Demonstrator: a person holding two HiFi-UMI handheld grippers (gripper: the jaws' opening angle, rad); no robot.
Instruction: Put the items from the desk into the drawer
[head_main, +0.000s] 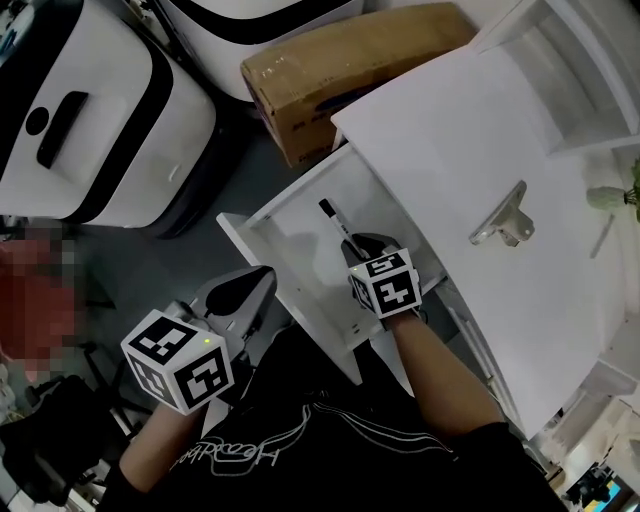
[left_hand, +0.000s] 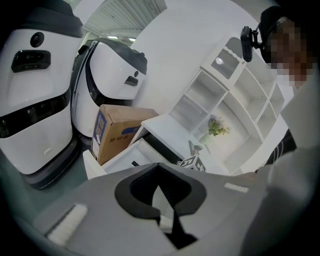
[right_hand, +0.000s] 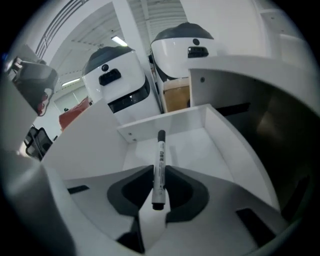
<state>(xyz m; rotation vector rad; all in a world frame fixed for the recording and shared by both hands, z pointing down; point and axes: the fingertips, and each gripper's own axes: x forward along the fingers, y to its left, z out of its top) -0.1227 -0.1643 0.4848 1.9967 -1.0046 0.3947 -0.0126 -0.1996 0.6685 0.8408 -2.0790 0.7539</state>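
Observation:
My right gripper (head_main: 358, 246) is shut on a white marker pen (head_main: 335, 222) with a black cap. The pen points into the open white drawer (head_main: 290, 215), which is pulled out from the white desk (head_main: 440, 150). In the right gripper view the pen (right_hand: 159, 160) stands out between the dark pads (right_hand: 131, 192) over the drawer's bare floor (right_hand: 200, 145), with the right gripper (right_hand: 159, 172) closed around its body. My left gripper (head_main: 252, 285) hangs shut and empty just left of the drawer's front corner. A metal clip (head_main: 500, 220) lies on the desk top.
A cardboard box (head_main: 340, 70) stands on the floor behind the drawer. Large white-and-black machines (head_main: 90, 110) stand to the left. A white shelf unit (head_main: 570, 60) rises at the desk's far side, with a small plant (head_main: 612, 197) near it.

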